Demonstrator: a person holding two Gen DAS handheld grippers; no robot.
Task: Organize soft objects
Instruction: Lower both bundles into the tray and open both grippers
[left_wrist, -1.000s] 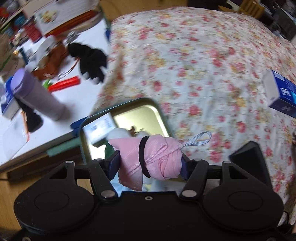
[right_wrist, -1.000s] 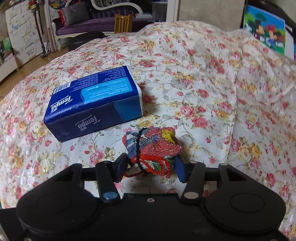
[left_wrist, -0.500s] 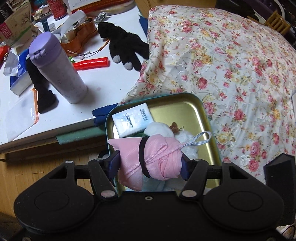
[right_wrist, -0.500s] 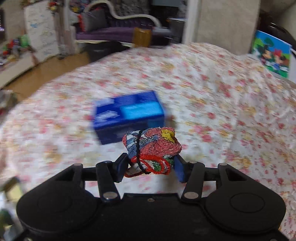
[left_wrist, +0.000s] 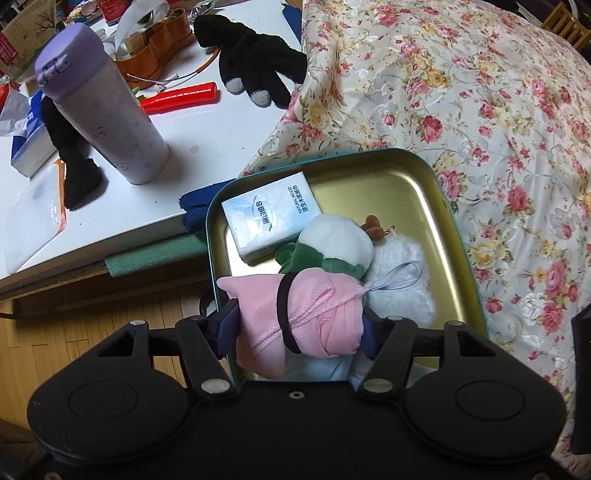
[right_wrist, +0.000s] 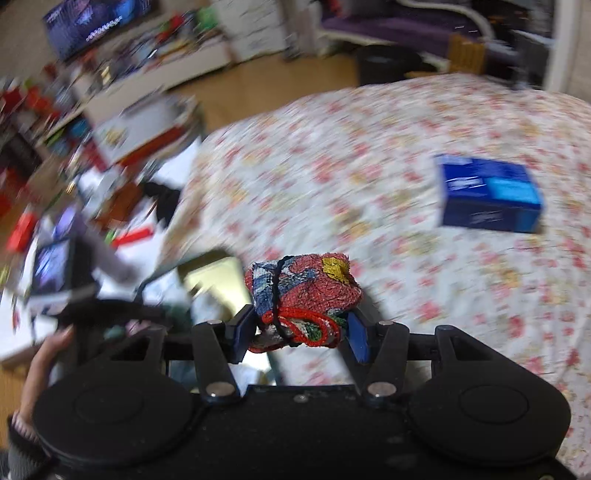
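A flowered bed (left_wrist: 480, 110) fills most of both views, with a white tabletop (left_wrist: 207, 125) along its edge carrying a purple bottle (left_wrist: 99, 103) and a black glove (left_wrist: 251, 70), and a blue tissue box (right_wrist: 487, 194) lying further in on the bed. At the bed's edge beside the tabletop sits a gold metal tin (left_wrist: 439, 206) that holds a white tissue pack (left_wrist: 269, 218) and a white plush toy (left_wrist: 340, 247). Over that tin the left hand-held gripper (left_wrist: 299, 326) pinches a pink cloth bundle (left_wrist: 310, 317) bound with a black band, while the right hand-held gripper (right_wrist: 301, 332), above the bed in a blurred view, pinches a red patterned cloth bundle (right_wrist: 306, 291).
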